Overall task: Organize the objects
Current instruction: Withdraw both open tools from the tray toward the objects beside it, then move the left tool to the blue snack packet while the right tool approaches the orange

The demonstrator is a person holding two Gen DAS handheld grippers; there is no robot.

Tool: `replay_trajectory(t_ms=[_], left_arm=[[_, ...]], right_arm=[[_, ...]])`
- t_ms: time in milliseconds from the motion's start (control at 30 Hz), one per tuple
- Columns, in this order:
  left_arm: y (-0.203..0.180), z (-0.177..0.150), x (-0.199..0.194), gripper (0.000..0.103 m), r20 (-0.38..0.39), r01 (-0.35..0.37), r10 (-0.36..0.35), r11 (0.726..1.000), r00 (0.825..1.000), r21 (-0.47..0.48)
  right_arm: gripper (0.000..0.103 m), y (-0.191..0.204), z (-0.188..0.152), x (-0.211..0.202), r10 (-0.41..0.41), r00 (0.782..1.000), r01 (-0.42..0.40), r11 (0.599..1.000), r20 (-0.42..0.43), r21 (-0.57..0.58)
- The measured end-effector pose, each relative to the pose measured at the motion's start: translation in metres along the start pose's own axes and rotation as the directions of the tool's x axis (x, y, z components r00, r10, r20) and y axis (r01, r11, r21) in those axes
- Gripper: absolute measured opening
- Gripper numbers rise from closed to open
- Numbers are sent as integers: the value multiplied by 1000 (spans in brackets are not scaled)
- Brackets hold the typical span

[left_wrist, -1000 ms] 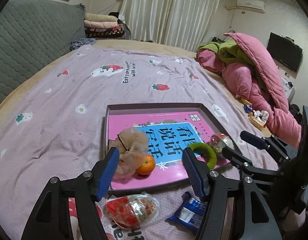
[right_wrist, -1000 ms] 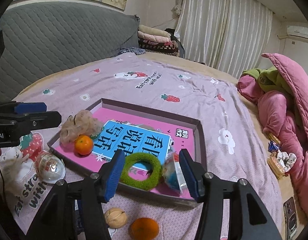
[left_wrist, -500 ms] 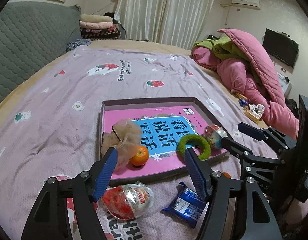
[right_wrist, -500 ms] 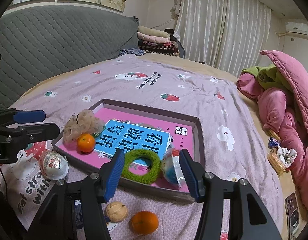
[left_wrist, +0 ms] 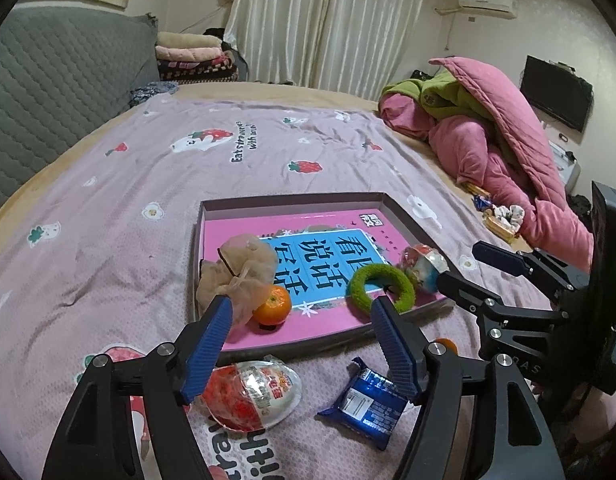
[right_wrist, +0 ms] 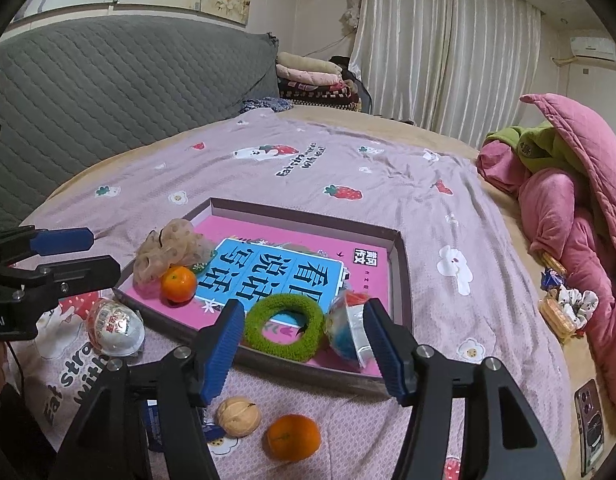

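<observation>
Four items lie outside tray (right_wrist: 400, 264)'s near rim: egg (left_wrist: 252, 394), wrapper (left_wrist: 364, 402), walnut (right_wrist: 239, 416), orange (right_wrist: 294, 436). Both tongs, left (left_wrist: 300, 344) and right (right_wrist: 304, 346), open, empty. Step: choosing pick; next, lower onto one.

Left view: a left gripper (left_wrist: 300, 322) finger hides part of the egg (left_wrist: 250, 396); the other overlaps the blue packet (left_wrist: 362, 406). The loose orange (left_wrist: 446, 345) shows only as a sliver.

Right view: the packet (right_wrist: 154, 426) is mostly hidden behind a right gripper (right_wrist: 302, 326) finger. The phone (right_wrist: 590, 408) is cut off by the lens rim.
</observation>
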State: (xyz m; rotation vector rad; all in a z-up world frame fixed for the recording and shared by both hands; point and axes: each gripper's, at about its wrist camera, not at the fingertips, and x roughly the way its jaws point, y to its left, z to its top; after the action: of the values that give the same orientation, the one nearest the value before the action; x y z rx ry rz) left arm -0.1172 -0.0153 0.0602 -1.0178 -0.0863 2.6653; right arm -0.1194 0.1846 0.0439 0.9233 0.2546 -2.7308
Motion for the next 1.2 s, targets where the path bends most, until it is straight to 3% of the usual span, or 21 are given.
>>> replay_trajectory(t_ms=[300, 1200], left_arm=[[-8, -11, 1, 75, -20, -8, 8, 1000, 1000, 29], [-43, -43, 7, 79, -82, 86, -76, 988, 994, 128]], right_arm=[[61, -4, -7, -3, -7, 1000, 7, 1000, -14, 2], [62, -16, -28, -12, 11, 998, -11, 1000, -61, 7]])
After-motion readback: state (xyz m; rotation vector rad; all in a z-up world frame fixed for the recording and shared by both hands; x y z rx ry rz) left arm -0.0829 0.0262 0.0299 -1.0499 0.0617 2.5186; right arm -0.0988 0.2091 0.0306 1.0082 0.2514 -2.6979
